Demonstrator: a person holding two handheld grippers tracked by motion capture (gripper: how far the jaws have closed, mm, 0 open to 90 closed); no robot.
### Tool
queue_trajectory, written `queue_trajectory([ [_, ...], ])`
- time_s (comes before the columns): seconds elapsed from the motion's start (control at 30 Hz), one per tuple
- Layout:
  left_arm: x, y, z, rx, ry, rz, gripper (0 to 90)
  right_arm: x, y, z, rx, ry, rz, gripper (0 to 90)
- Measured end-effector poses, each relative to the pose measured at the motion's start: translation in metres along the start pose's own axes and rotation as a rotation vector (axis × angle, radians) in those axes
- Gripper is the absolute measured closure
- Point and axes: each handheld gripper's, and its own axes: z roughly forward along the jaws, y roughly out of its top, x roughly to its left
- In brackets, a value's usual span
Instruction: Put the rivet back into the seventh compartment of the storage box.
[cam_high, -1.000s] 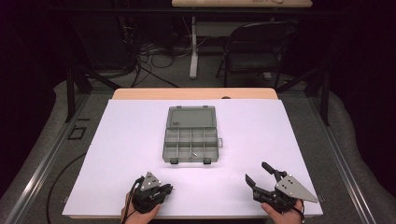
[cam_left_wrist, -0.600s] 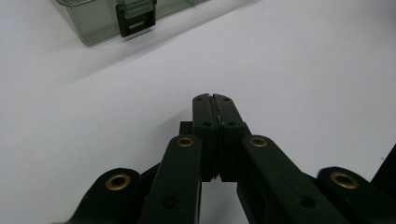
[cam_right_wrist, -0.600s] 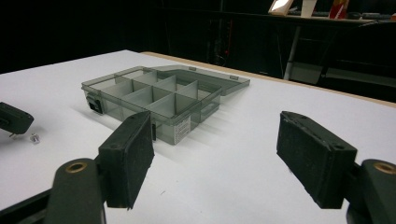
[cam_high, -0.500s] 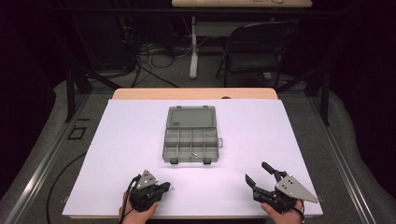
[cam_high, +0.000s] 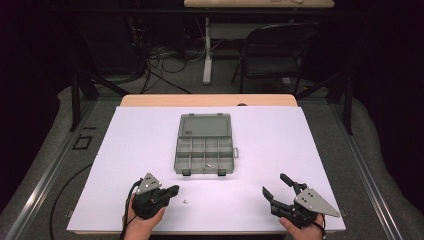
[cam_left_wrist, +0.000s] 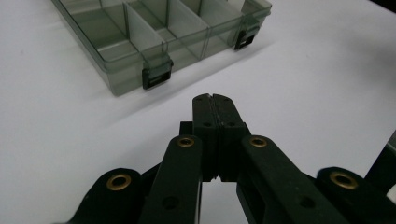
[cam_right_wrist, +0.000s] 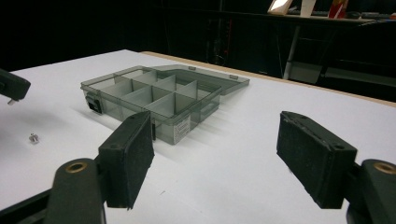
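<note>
White tabletop (cam_high: 125, 150) from the high view, as I run the rig from afar. At the left, near the front edge, the left claw (cam_high: 175, 189) sits in the person's left hand (cam_high: 142, 225), pointing toward the right and a little away from the person. Its jaws are pressed flat together; in its own view (cam_left_wrist: 213, 100) the two black pads meet with no gap, and I see nothing between them there. In the right gripper view the tip of that same claw (cam_right_wrist: 11, 86) hangs above the table at the far left with a tiny pale speck under it; I cannot tell what the speck is.

Just right of that tip, a small silver screw (cam_high: 185, 201) lies loose on the bare table, apart from the claw; it also shows in the right gripper view (cam_right_wrist: 32, 137).

Farther back, at the middle of the table, a smoky grey plastic box (cam_high: 202, 171) lies open, its lid folded flat behind it and its dividers upright. One small pale piece rests in a front compartment. Its two dark latches face the person (cam_left_wrist: 121, 79).

At the right, well apart from the box, the right claw (cam_high: 274, 183) rests in the person's right hand (cam_high: 300, 227), jaws spread wide and holding nothing, aimed toward the box (cam_right_wrist: 187, 128).
</note>
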Motion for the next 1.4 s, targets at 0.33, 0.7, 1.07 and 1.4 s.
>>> queue_trajectory([
  [0.33, -0.004, 0.02, -0.002, -0.021, -0.015, 0.016, 89.2, 0.0, 0.0, 0.0, -0.01, 0.001, 0.004, 26.7],
  [0.7, -0.003, 0.052, 0.001, -0.049, -0.017, 0.021, 89.2, 0.0, 0.0, 0.0, -0.01, 0.001, 0.004, 26.6],
  [1.07, 0.003, 0.077, 0.009, -0.06, -0.02, 0.012, 89.2, -0.001, 0.0, 0.0, -0.005, -0.002, 0.002, 26.6],
  [1.4, 0.0, 0.092, 0.026, -0.05, -0.029, 0.027, 89.2, -0.001, 0.0, 0.0, -0.002, 0.001, 0.002, 26.6],
])
